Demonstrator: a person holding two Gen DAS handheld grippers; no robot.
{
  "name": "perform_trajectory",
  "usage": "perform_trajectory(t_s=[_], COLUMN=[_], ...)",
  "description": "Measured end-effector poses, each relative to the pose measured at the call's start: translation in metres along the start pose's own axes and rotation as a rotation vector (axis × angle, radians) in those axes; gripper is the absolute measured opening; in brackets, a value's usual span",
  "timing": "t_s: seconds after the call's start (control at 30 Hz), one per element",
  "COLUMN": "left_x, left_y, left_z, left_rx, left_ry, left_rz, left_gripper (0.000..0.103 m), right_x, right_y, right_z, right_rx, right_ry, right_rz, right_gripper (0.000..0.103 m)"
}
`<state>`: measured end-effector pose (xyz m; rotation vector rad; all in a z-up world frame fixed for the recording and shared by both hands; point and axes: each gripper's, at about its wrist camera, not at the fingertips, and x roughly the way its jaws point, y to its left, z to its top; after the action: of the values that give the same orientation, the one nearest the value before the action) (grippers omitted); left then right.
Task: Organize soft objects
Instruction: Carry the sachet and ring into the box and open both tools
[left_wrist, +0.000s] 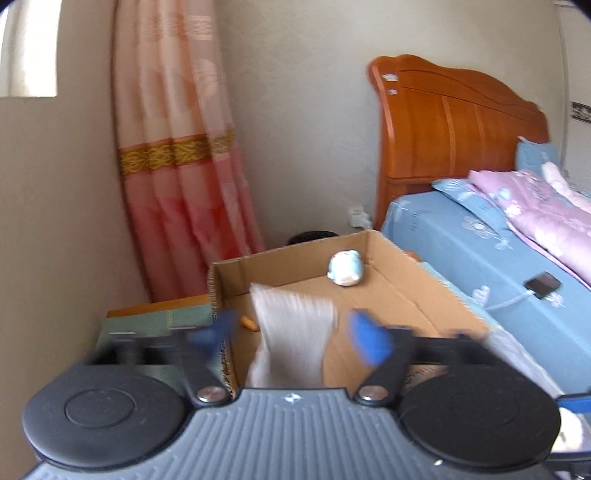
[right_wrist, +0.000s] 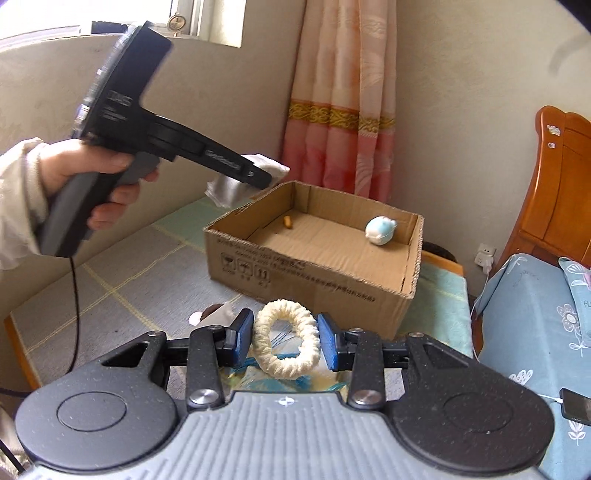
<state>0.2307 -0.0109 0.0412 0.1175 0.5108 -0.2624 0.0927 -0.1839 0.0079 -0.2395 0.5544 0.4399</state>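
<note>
The right hand-held gripper (right_wrist: 284, 341) is nearest in its own view, its blue pads clamped on either side of a cream fuzzy ring (right_wrist: 286, 341), which hangs upright between them above the tabletop (right_wrist: 122, 280) and just short of the cardboard box (right_wrist: 314, 273). To do this step well, I judge the grip should hold until the ring is carried over the near wall of the box; the ring is soft and squashed only at its sides, so a tilt or a jolt could let it swing or slip. Releasing low inside the box, over bare cardboard, would keep it from bouncing out.

Farther on, the left hand-held gripper (left_wrist: 291, 338) has its jaws spread wide, and a white cloth (left_wrist: 291, 343) shows blurred between them without either pad pressing on it. In the right wrist view the cloth (right_wrist: 236, 184) is at the gripper's tip, just over the box's far left corner. It looks set to fall into the box, though the blur leaves its exact place unsure.

Already inside lie a small orange piece (right_wrist: 287, 221) near the left wall and a pale blue plush toy (right_wrist: 380, 229) by the far right wall, so the open middle is the sensible spot for the ring.
</note>
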Motion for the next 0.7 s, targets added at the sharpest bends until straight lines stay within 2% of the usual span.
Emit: perform_trajectory(t_s=[0.07, 0.17, 0.33, 0.47, 0.6, 0.7], left_x=[-0.006, -0.019, -0.042, -0.054, -0.063, -0.068], left_y=[0.002, 0.004, 0.002, 0.002, 0.003, 0.006], left_z=[-0.007, -0.017, -0.047, -0.066, -0.074, -0.077], left_rx=[-0.014, -0.040, -0.045, -0.053, -0.060, -0.070], left_ry=[-0.017, 0.010, 0.111, 0.162, 0.161, 0.157], left_rz=[0.000, -0.014, -0.007, -0.008, 0.036, 0.036], left_gripper=[0.094, 0.094, 0.100, 0.100, 0.100, 0.101], right_x=[0.001, 0.003, 0.007, 0.018, 0.033, 0.045], right_y=[-0.002, -0.004, -0.008, -0.014, -0.023, -0.028], right_z=[0.001, 0.004, 0.010, 0.022, 0.038, 0.051], right_rx=[-0.002, -0.014, -0.026, -0.029, -0.019, -0.036], right_ry=[0.000, 0.003, -0.002, 0.001, 0.014, 0.015], right_rz=[-0.009, -0.019, -0.027, -0.031, -0.046, -0.070], right_gripper=[0.043, 0.043, 0.043, 0.043, 0.043, 0.043])
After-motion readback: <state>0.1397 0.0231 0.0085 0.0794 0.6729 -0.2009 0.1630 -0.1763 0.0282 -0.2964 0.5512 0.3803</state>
